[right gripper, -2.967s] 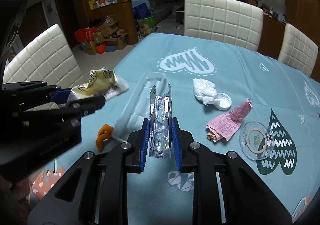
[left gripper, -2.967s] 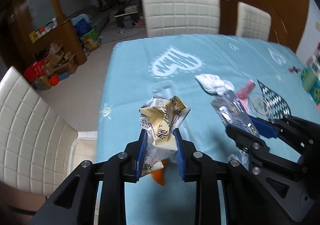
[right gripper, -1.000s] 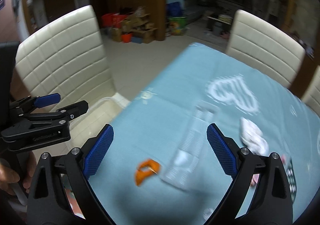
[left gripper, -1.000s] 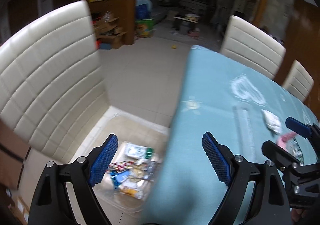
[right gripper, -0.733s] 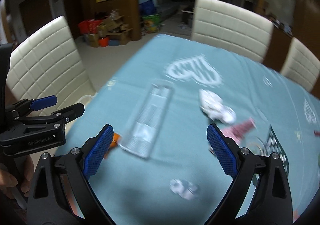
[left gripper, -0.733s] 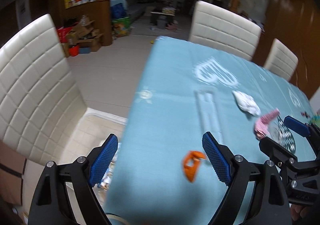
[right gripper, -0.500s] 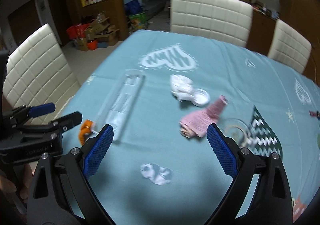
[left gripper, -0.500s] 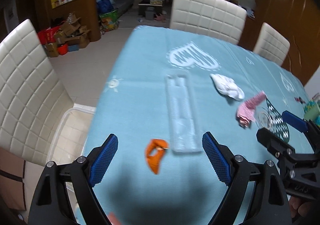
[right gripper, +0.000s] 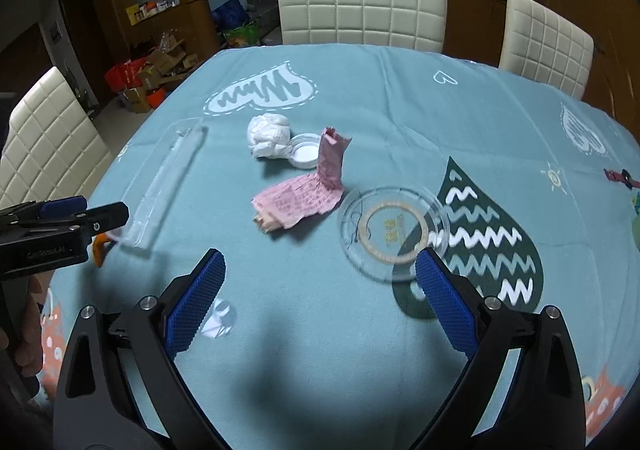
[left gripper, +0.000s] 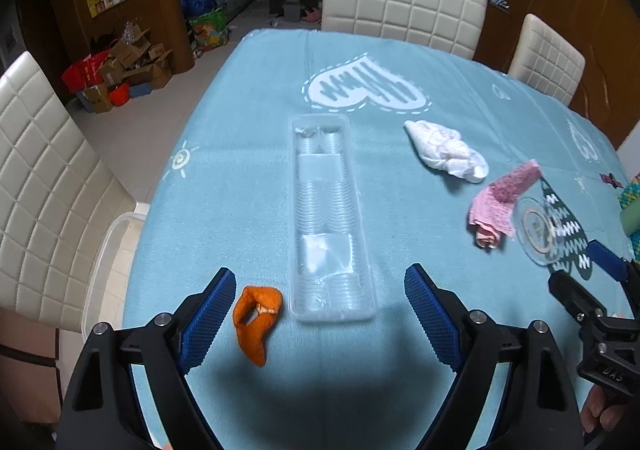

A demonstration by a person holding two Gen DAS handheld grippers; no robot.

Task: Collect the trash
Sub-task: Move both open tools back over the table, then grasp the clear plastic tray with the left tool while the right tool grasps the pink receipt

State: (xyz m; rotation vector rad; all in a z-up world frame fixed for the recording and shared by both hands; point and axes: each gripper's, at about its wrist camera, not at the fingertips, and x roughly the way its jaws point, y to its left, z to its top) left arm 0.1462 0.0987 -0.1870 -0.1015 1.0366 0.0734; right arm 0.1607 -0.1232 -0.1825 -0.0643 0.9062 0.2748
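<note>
Left gripper (left gripper: 316,298): black frame, blue ribbed pads, jaws spread wide, nothing between them. It hangs over the near left part of the table, above the near end of the clear tray.

Right gripper (right gripper: 320,290): same build, jaws spread wide and empty, over bare cloth near the clear round lid.

Table, light blue cloth with white heart prints (left gripper: 248,170): left edge runs close beside a cream quilted chair (left gripper: 36,186); a clear plastic bin rim (left gripper: 104,246) shows on the floor between chair and table edge.

Trash on the cloth:
- Long clear ribbed plastic tray (left gripper: 326,218), lying lengthwise, well inside the left edge.
- Small orange crumpled scrap (left gripper: 256,314), just beside the tray's near left corner, close to the left pad.
- White crumpled tissue (right gripper: 268,136), touching a small white round cap (right gripper: 305,151).
- Pink printed paper slip, folded and creased (right gripper: 304,202), one end standing up, just beside the cap.
- Clear round plastic lid with a gold ring (right gripper: 394,232), touching the slip's right edge, partly over a dark teardrop print.
- Small clear crumpled film (right gripper: 218,324), by the right gripper's left pad.

Open cloth lies between tray and tissue.
</note>
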